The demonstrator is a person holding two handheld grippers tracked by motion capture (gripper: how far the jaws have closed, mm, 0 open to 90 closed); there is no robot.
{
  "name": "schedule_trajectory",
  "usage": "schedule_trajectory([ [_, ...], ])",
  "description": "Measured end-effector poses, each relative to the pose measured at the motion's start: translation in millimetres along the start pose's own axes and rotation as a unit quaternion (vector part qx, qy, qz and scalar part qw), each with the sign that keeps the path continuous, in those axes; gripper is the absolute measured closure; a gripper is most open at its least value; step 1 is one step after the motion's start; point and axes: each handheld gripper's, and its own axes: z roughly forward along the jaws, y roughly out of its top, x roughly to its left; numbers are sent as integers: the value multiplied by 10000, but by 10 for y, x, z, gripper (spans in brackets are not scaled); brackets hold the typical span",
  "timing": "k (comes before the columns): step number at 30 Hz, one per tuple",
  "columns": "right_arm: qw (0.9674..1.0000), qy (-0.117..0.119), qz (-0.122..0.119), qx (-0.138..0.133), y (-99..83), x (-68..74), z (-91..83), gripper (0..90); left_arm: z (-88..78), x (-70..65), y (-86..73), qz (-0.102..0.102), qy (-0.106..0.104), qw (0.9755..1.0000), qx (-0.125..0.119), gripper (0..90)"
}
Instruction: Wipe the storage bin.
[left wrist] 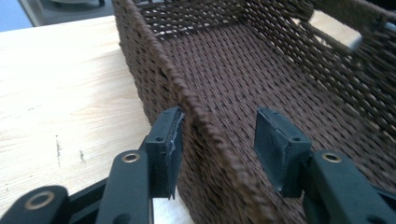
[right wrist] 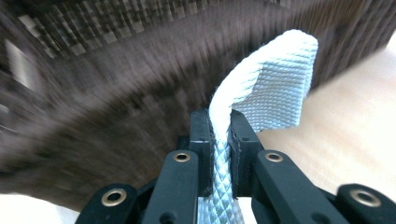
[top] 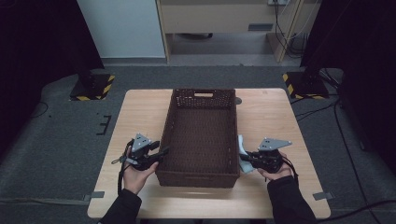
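At the basket's (top: pixel 201 135) right wall, our right claw (right wrist: pixel 219 135) pinches a soft, limp white cloth (right wrist: pixel 275 88) mid-fold; our left claw (left wrist: pixel 217 140) straddles the stiff rim, jaws apart.

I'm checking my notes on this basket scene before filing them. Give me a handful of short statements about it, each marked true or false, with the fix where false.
1. The right claw is clamped on a white cloth. True.
2. The left claw grips the basket's wall. False: its jaws stand apart, one on each side of the brown woven basket wall, with a clear gap at the inner jaw.
3. The basket holds several items. False: its inside is bare in the high view.
4. The basket stands on a light wooden table. True.
5. The cloth lies inside the basket. False: it is held outside the basket's right wall.
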Motion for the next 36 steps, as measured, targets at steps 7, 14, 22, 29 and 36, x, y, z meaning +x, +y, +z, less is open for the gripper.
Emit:
schedule_trajectory([
  [7, 9999, 61, -136, -45, -30, 110, -100, 831, 21, 1, -50, 24, -114, 9998, 173, 568],
  [14, 9977, 34, 15, 678, -234, 117, 136, 830, 33, -42, -64, 0, 61, 9999, 110, 630],
  [22, 9990, 90, -8, 449, -186, 136, 80, 828, 32, -89, -56, -102, 327, 9994, 86, 688],
  [29, 9993, 146, -145, -303, 1, 174, -185, 828, 91, -81, -15, -115, 470, 9988, 78, 695],
  [36, 9995, 166, -104, 268, -148, 142, -10, 831, 132, -38, 1, -167, 417, 9990, 53, 689],
])
